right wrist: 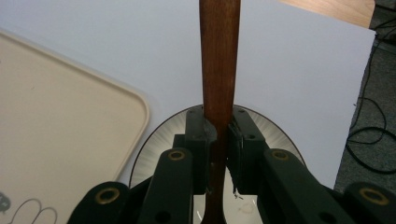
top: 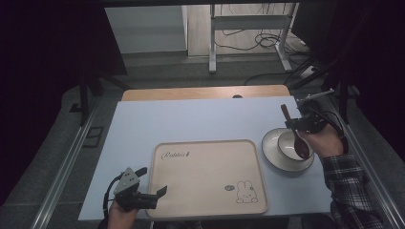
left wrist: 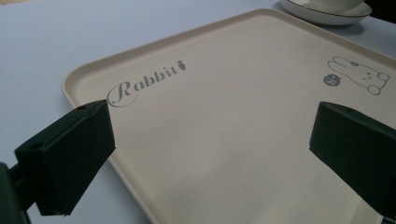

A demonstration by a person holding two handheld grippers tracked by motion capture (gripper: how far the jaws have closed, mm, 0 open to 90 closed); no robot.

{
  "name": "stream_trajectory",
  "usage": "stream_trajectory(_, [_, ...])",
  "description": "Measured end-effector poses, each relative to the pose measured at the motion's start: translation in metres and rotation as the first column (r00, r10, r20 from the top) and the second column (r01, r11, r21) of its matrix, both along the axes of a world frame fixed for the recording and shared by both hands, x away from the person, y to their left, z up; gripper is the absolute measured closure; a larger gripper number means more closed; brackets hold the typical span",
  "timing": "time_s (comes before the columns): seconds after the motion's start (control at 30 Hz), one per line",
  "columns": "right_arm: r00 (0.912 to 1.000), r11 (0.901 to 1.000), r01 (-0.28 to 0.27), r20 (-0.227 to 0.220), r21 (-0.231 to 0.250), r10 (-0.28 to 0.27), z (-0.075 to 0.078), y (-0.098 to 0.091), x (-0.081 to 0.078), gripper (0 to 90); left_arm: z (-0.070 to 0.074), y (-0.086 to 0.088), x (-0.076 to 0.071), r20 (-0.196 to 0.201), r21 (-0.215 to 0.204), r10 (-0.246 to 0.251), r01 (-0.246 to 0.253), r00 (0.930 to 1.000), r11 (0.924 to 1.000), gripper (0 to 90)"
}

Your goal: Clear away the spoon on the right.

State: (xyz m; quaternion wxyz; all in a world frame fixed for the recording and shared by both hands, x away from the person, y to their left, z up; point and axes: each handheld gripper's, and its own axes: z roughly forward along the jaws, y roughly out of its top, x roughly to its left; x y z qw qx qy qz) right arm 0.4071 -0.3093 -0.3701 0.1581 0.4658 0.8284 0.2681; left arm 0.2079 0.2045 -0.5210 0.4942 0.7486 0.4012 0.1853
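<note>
Hovering over the white bowl (top: 290, 143) on its plate (top: 272, 155), the right gripper (top: 298, 125) pinches a wooden spoon (top: 295, 134), handle far-left, scoop near-right; the left gripper (top: 154, 186) gapes beside the bare tray (top: 205, 176).

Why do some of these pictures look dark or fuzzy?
High view: dim all round, only the pale blue table lit. Left gripper view: the open black jaws look soft, the cream rabbit tray sharper. Right gripper view: the brown wooden spoon is clear, the black left gripper absent.

My high view is dim, its edges nearly black, with the pale table (top: 191, 119) evenly lit. Close up, the jaws blur, and the tray (left wrist: 224, 121) shows soft glare.
</note>
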Motion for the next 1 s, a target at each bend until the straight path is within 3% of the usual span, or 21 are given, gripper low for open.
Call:
stream_trajectory(0.4, [0.9974, 0.9985, -0.055, -0.047, -0.005, 0.055, 0.008, 0.013, -0.013, 79.8, 0.000, 0.000, 0.000, 0.001, 0.000, 0.000, 0.000, 1.0000, 1.0000, 0.0])
stream_trajectory(0.73, [0.9930, 0.9956, -0.094, -0.073, -0.007, 0.093, 0.006, 0.026, -0.021, 79.8, 0.000, 0.000, 0.000, 0.000, 0.006, -0.004, 0.004, 1.0000, 1.0000, 0.0])
stream_trajectory(1.0, [0.9844, 0.9896, -0.144, -0.103, -0.008, 0.142, 0.000, 0.047, -0.028, 79.8, 0.000, 0.000, 0.000, 0.000, 0.006, -0.005, 0.005, 1.0000, 1.0000, 0.0])
